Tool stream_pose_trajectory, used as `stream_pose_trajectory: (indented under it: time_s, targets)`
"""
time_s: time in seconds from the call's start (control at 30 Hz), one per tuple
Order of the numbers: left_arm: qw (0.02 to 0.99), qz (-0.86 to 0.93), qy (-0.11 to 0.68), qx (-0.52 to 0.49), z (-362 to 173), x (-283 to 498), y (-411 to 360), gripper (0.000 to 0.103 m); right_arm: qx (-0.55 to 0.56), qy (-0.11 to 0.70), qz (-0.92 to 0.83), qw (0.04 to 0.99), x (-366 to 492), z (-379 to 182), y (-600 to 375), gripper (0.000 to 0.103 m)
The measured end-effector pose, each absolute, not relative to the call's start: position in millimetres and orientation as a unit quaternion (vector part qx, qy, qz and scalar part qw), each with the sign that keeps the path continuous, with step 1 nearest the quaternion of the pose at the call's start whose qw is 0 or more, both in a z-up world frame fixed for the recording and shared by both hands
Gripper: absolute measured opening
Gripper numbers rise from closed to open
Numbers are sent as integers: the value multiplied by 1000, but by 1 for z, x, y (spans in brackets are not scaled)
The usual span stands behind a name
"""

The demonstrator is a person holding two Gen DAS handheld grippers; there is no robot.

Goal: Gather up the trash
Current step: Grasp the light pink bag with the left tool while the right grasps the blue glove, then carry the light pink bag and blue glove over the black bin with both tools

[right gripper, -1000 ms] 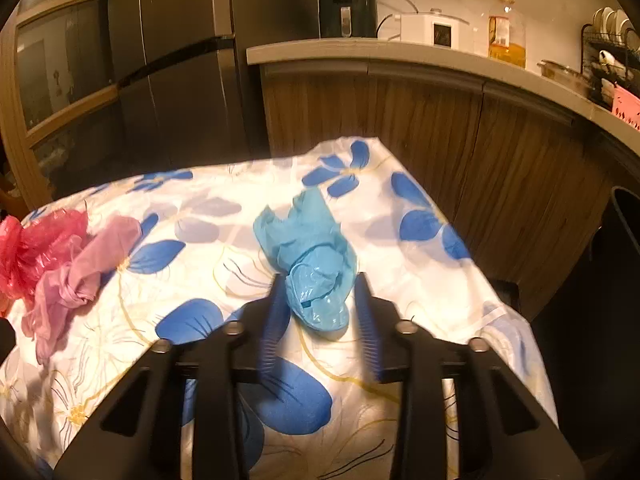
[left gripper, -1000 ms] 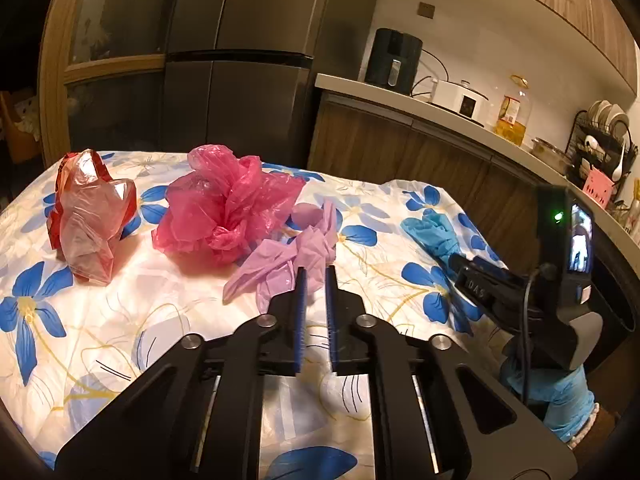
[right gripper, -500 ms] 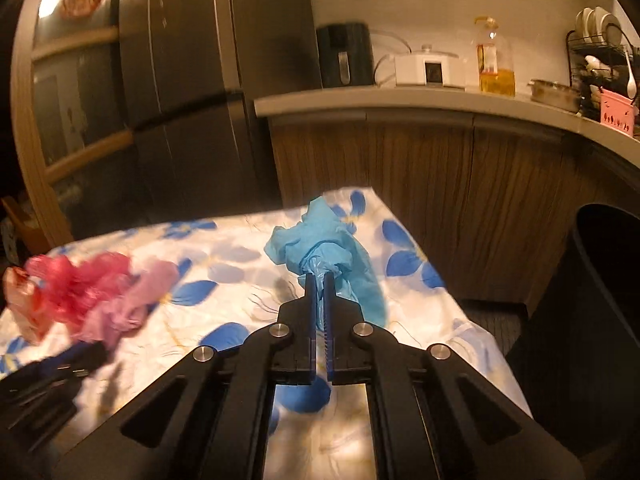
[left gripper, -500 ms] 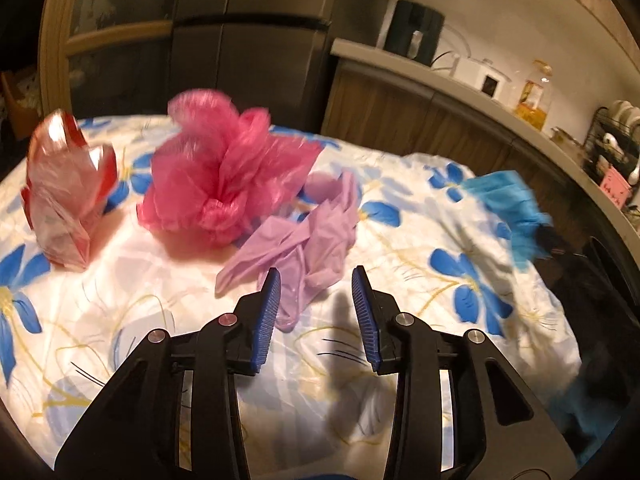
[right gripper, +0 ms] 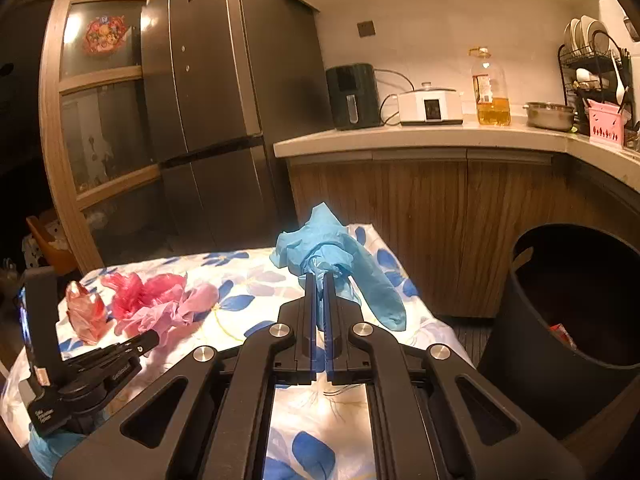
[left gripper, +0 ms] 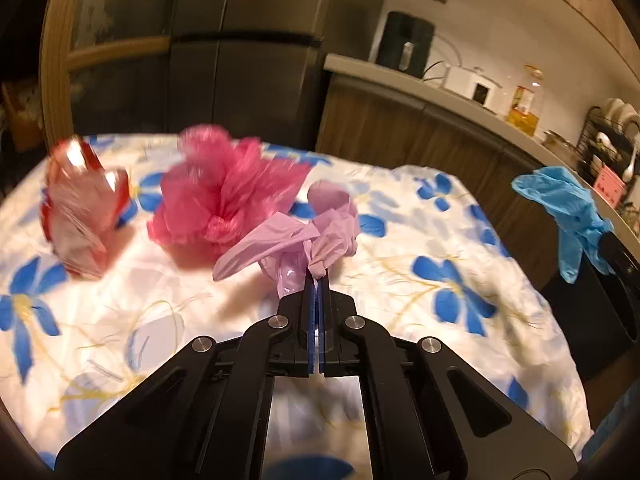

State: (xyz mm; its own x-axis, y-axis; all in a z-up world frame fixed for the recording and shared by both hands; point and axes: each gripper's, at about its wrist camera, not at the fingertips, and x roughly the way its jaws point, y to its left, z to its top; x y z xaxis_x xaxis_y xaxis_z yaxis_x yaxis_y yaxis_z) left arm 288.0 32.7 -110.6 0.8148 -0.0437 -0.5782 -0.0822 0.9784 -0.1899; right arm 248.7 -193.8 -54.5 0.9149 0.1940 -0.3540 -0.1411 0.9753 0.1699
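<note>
My left gripper [left gripper: 318,280] is shut on a lilac plastic bag [left gripper: 304,236] over the flowered tablecloth [left gripper: 400,280]. A crumpled pink bag [left gripper: 224,200] and a red-and-clear bag [left gripper: 80,208] lie behind it to the left. My right gripper [right gripper: 319,280] is shut on a blue plastic bag [right gripper: 336,264], held above the table's right end; the bag also shows in the left wrist view [left gripper: 568,208]. A black trash bin [right gripper: 572,312] stands on the floor to the right, with some red trash inside.
Wooden counter cabinets [right gripper: 440,208] run behind the table, carrying an air fryer [right gripper: 354,96], a cooker [right gripper: 430,108], an oil bottle [right gripper: 490,92] and a dish rack [right gripper: 596,80]. A dark fridge [right gripper: 224,120] stands at the back left.
My left gripper opened, moved forward and shut on the lilac bag, lifting it. My right gripper shut on the blue bag and raised it off the table towards the bin side.
</note>
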Motion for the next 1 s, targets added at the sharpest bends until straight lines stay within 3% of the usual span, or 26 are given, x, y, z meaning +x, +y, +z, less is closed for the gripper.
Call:
stream_pose_trajectory:
  time_s: [0.37,1.0]
  targets:
    - [968,-26,234,-85,-45,231,-5,0,88,162,83,979,207,-35,-222,4]
    - [978,-85,187,-44,9,195,-88,0,104,118,40,987,155,-5,-284,3]
